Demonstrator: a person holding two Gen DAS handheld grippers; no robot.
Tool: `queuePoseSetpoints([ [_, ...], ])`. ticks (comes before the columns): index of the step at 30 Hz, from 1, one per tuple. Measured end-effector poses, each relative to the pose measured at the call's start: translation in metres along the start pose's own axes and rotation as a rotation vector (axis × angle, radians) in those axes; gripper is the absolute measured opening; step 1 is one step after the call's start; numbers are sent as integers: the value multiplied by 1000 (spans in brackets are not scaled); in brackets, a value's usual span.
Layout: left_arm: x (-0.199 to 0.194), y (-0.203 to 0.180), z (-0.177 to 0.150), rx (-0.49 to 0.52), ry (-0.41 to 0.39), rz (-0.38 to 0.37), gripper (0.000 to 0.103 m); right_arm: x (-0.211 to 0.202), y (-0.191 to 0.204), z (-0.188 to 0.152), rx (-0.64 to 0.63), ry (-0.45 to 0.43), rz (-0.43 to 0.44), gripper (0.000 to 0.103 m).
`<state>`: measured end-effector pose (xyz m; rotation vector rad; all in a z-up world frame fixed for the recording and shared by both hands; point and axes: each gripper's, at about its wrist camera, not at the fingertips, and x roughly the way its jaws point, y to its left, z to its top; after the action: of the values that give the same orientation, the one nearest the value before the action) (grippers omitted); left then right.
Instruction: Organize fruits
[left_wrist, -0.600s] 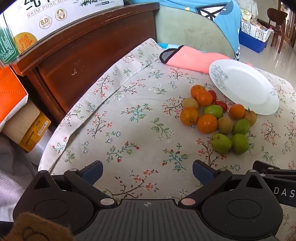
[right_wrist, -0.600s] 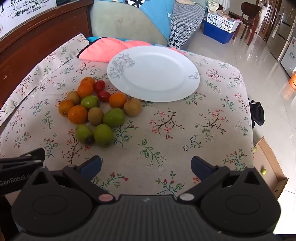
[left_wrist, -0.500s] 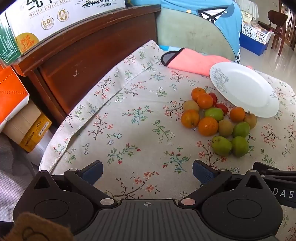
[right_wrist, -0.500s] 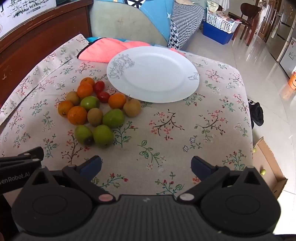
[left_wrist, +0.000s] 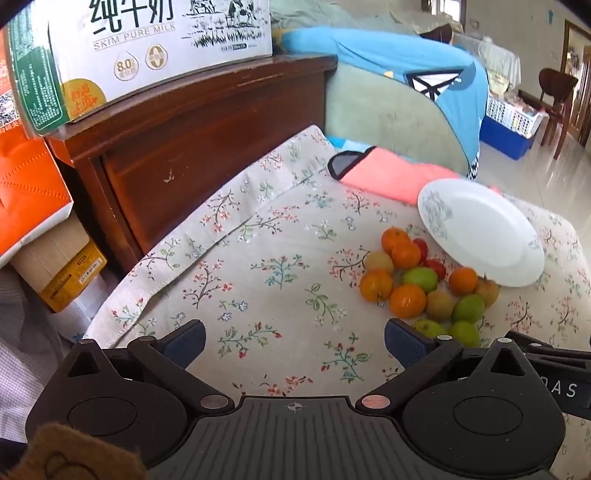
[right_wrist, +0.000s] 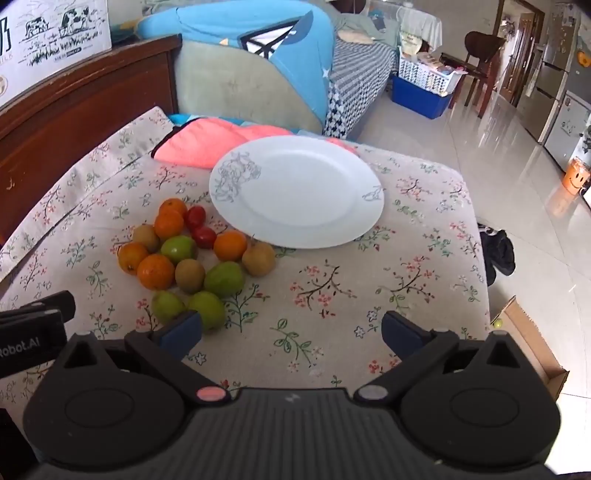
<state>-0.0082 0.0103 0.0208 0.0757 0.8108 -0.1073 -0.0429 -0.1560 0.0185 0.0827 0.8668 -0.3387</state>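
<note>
Surface: a floral cloth over a low table, with a wooden headboard and milk carton at the far left, a tiled floor at the right. Fruit: I see the heap of oranges, green and brown fruit and two red ones ahead of my left gripper on its right and my right gripper on its left, both spread wide, nothing between the jaws. Around: white plate touching the heap's far side, pink towel behind; the way is unobstructed.
</note>
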Motion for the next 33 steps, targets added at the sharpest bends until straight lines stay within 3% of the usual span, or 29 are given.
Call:
queuePoseSetpoints([
  [5, 0, 2, 1, -42, 6, 12, 103, -1, 3, -3, -17, -16, -12, 102],
  [8, -1, 4, 3, -54, 25, -32, 103, -1, 6, -5, -33, -7, 3, 102],
  [17, -2, -1, 5, 22, 61, -16, 103, -4, 7, -3, -35, -13, -9, 102],
  [30, 23, -9, 21, 81, 166, -48, 103, 18, 4, -5, 17, 148, 51, 102],
  [33, 32, -11, 18, 83, 200, -61, 103, 24, 4, -5, 11, 152, 70, 102],
])
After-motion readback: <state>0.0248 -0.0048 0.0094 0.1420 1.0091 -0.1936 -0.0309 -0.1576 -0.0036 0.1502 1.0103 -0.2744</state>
